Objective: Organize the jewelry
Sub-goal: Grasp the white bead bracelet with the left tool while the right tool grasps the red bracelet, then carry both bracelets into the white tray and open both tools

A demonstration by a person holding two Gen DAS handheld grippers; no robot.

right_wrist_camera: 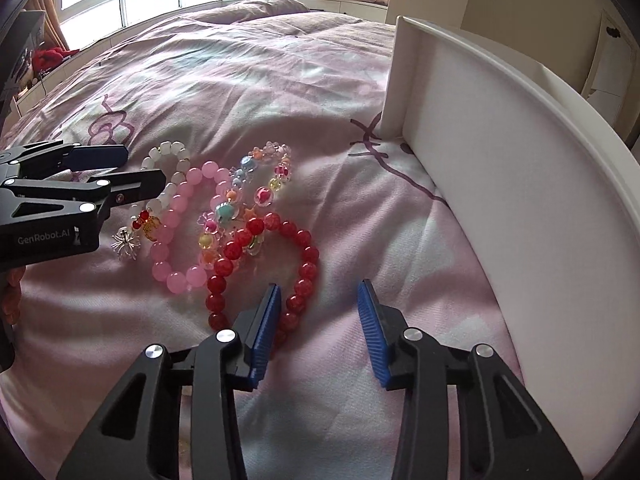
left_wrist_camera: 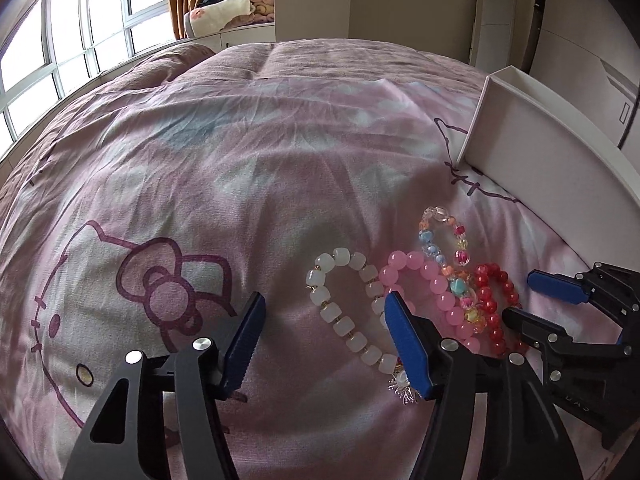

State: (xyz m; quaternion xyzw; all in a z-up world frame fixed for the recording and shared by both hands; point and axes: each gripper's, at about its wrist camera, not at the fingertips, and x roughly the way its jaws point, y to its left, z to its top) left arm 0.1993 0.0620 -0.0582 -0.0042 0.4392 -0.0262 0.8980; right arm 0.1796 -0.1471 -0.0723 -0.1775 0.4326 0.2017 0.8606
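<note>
Hovering wide open, empty: left gripper [left_wrist_camera: 324, 312] over white bracelet [left_wrist_camera: 347, 308], right gripper [right_wrist_camera: 318, 300] beside red bracelet [right_wrist_camera: 296, 272].

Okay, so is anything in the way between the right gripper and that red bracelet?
Nothing visible. The right gripper is open just in front of the red bracelet, with only bare bedsheet around its fingers. The multicoloured bracelet overlaps the red one's far side, away from the approach.
</note>
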